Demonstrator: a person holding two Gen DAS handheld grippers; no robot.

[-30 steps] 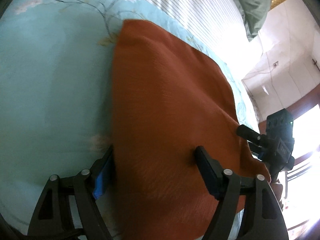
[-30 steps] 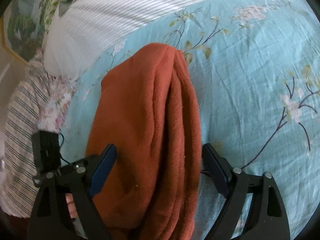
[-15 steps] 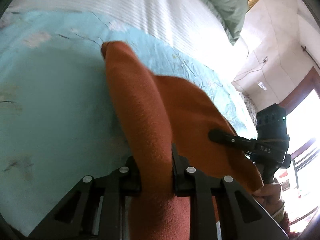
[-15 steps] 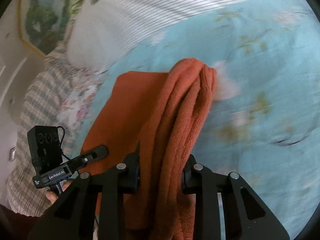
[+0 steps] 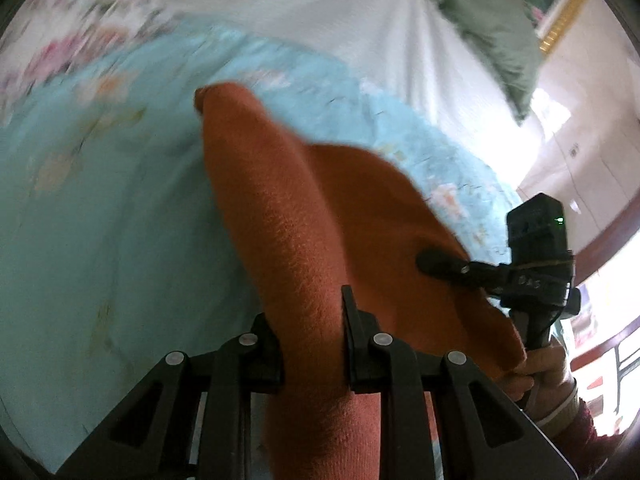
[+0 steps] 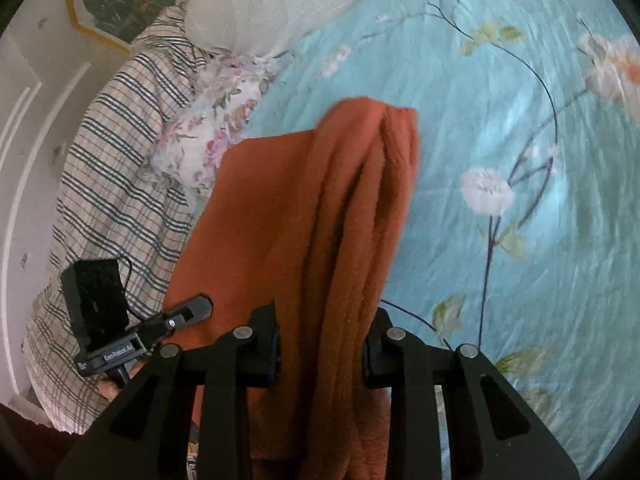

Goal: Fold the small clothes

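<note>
A rust-orange fleece garment [image 5: 304, 216] hangs between my two grippers over a light blue floral bedsheet [image 5: 100, 208]. My left gripper [image 5: 310, 332] is shut on one bunched edge of it. My right gripper [image 6: 324, 340] is shut on the other edge, where the garment [image 6: 352, 208] falls in thick folds. Each gripper shows in the other's view: the right one [image 5: 440, 262] at the left view's right side, the left one [image 6: 192, 310] at the right view's lower left. The cloth is lifted off the sheet near the grippers; its far end droops toward the bed.
A white striped pillow [image 6: 280, 0] lies at the bed's head. A plaid blanket [image 6: 112, 160] and a floral cloth [image 6: 212, 136] lie to one side. A green pillow [image 5: 492, 20] sits by the wall. The blue sheet [image 6: 520, 200] spreads to the right.
Both grippers closed on the garment's edges, which lay flat a second ago, and have lifted it, bunching the cloth between the fingers. Both views have tilted up toward the pillows.
</note>
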